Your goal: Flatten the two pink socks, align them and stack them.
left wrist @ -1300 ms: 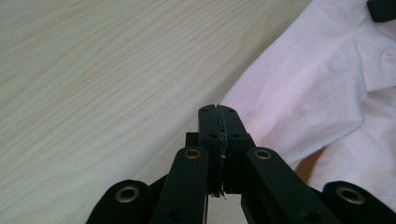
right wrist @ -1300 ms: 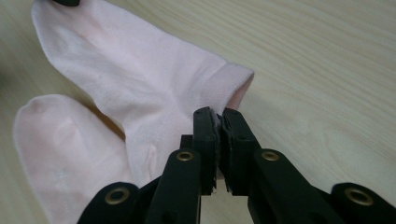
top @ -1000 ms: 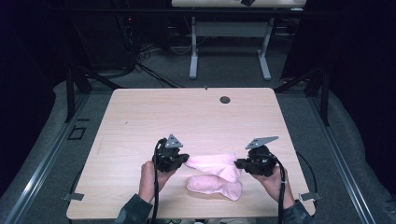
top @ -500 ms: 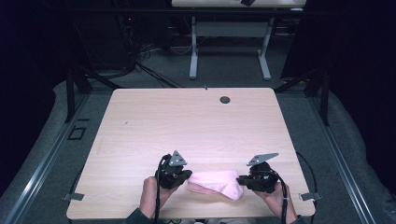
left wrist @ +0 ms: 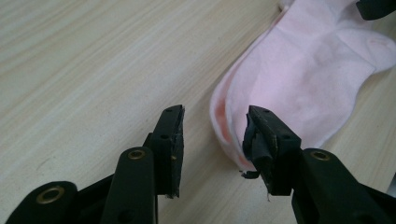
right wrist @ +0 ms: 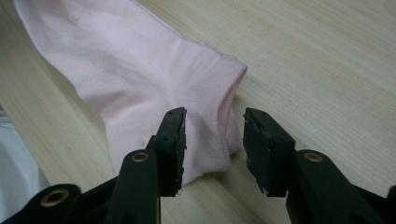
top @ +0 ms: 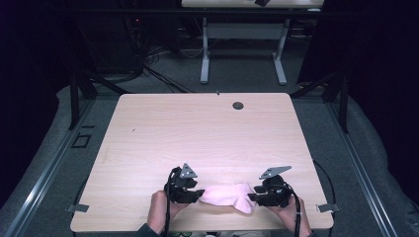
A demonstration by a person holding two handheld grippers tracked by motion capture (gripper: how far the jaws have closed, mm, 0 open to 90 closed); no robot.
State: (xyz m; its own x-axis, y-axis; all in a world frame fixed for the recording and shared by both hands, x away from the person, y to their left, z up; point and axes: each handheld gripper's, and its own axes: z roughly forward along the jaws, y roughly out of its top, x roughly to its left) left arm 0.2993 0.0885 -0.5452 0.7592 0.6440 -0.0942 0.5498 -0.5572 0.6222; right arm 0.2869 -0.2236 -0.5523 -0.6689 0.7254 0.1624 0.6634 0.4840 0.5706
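A pink sock lies flat near the front edge of the wooden table, with a second pink layer showing under its edge. My left gripper is at the sock's left end and my right gripper at its right end. Both have just been opening. In the left gripper view the left gripper stands open with the sock edge between the jaws, untouched by the pads. In the right gripper view the right gripper is open over the sock cuff, pads apart from it.
A small dark round grommet sits near the table's far edge. The front edge runs just below both hands. Another table's white legs stand on the floor beyond. The right gripper's black tip shows across the sock.
Both grippers came toward the front edge and down with a pink sock, laid it over the other one, and opened their jaws, letting it go.
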